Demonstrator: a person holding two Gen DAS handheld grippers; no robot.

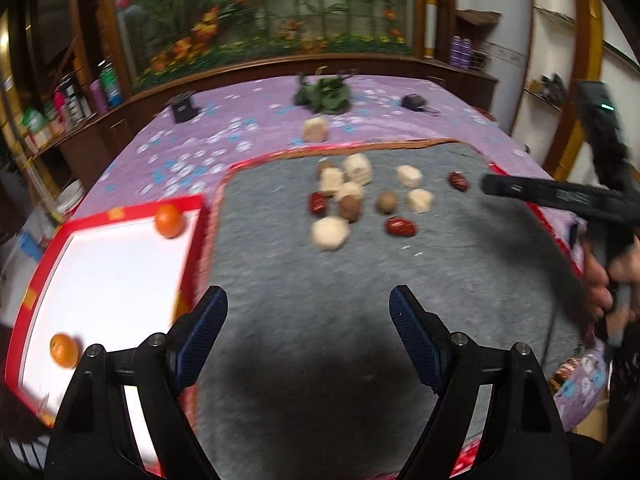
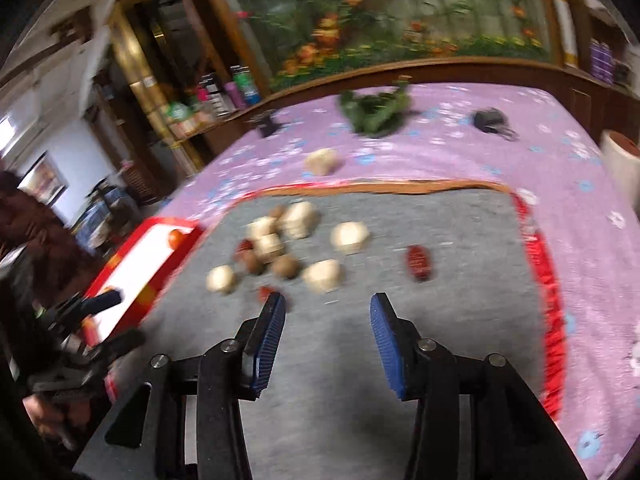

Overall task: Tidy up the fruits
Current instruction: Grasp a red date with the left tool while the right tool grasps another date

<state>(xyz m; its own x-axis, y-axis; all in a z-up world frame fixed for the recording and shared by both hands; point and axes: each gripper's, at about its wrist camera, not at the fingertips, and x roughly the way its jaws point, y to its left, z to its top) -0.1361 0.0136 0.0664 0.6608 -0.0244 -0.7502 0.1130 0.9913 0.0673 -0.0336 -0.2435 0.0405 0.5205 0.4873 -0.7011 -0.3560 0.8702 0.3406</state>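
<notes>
A red-rimmed white tray (image 1: 188, 264) lies left of a grey mat (image 1: 280, 300) and holds two oranges (image 1: 169, 220) (image 1: 64, 350). On the mat sits a cluster of several cream lumps (image 1: 330, 233), brown round fruits (image 1: 387, 202) and red dates (image 1: 401, 226). My left gripper (image 1: 308, 300) hangs open and empty over the mat beside the tray's right edge. My right gripper (image 2: 328, 306) is open and empty just short of the cluster (image 2: 280, 248), with a red date (image 2: 419, 263) ahead to its right. The right gripper (image 1: 492, 185) also shows at the right of the left wrist view.
A purple flowered cloth (image 1: 240, 128) covers the table under the mat. One cream lump (image 1: 316, 129), a green leafy bunch (image 1: 324, 94), a small black box (image 1: 183, 109) and a dark object (image 1: 416, 102) lie on it. Shelves with bottles (image 1: 72, 100) stand at left.
</notes>
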